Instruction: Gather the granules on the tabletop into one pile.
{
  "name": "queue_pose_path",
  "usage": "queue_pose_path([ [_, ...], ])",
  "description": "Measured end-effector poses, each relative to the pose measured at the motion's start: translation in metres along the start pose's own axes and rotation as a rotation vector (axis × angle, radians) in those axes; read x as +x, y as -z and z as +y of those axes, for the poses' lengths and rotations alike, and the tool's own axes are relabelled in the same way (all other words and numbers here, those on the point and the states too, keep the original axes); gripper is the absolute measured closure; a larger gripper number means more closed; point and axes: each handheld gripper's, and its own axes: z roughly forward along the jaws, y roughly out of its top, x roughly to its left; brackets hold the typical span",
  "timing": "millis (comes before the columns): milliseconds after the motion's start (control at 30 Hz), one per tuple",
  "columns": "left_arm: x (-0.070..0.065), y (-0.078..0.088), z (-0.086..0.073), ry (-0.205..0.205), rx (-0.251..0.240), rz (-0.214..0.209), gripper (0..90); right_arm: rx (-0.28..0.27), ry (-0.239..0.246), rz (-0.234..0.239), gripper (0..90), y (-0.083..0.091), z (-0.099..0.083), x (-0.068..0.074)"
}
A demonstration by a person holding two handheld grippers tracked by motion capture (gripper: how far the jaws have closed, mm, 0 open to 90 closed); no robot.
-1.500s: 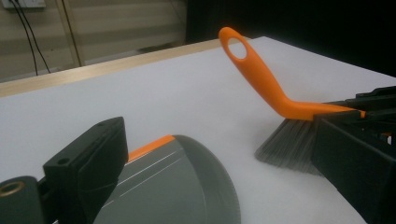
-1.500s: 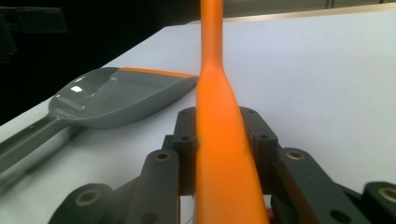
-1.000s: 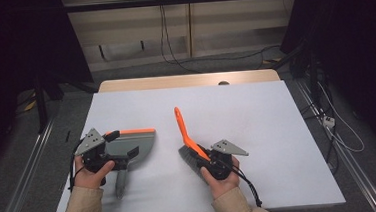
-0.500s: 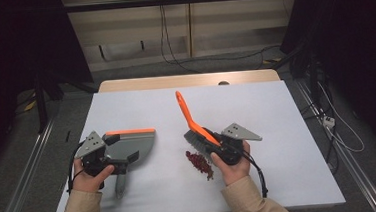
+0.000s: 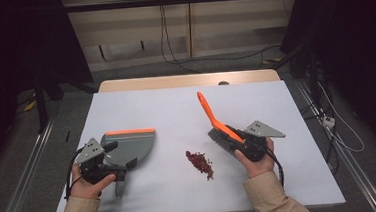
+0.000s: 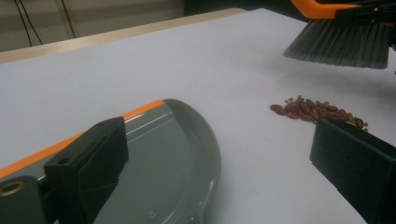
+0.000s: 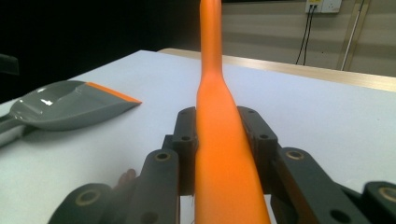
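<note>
Right gripper: clamped on the orange handle of the brush, bristles lifted just right of the beans
Left gripper: grips the grey dustpan by its handle; whether the jaws press it, cannot tell
Beans: small red heap on the white table, between dustpan and brush, touching neither
In the way: bare tabletop separates the beans from the dustpan
</note>
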Motion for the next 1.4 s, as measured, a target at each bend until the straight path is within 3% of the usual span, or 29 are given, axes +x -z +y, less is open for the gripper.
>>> queue_pose_path([
  [133,0.0,0.0,-0.002,0.004,0.007,-0.002,4.3,0.022,0.016,0.017,71.2,-0.004,-0.004,0.0],
  [300,0.0,0.0,-0.004,0.004,0.01,-0.003,4.3,0.065,0.071,0.029,71.1,-0.012,-0.009,0.0],
  [467,0.0,-0.002,-0.004,0.012,0.007,-0.006,4.3,0.062,0.057,0.059,71.1,-0.024,-0.007,-0.001],
  [733,0.002,-0.003,-0.005,0.015,0.014,-0.008,4.3,0.08,0.108,0.213,71.1,-0.056,0.001,0.011],
  [900,0.002,-0.003,-0.006,0.016,0.013,-0.011,4.3,0.11,0.2,0.256,71.1,-0.069,0.0,0.019],
  [1033,0.002,-0.003,-0.005,0.012,0.01,-0.016,4.3,0.108,0.212,0.316,71.1,-0.079,-0.002,0.021],
  [1167,0.003,-0.003,-0.006,0.021,0.012,-0.012,4.3,0.126,0.233,0.372,71.2,-0.078,-0.004,0.024],
  [1400,0.002,-0.002,-0.006,0.018,0.011,-0.01,4.3,0.14,0.242,0.391,71.2,-0.065,-0.007,0.023],
])
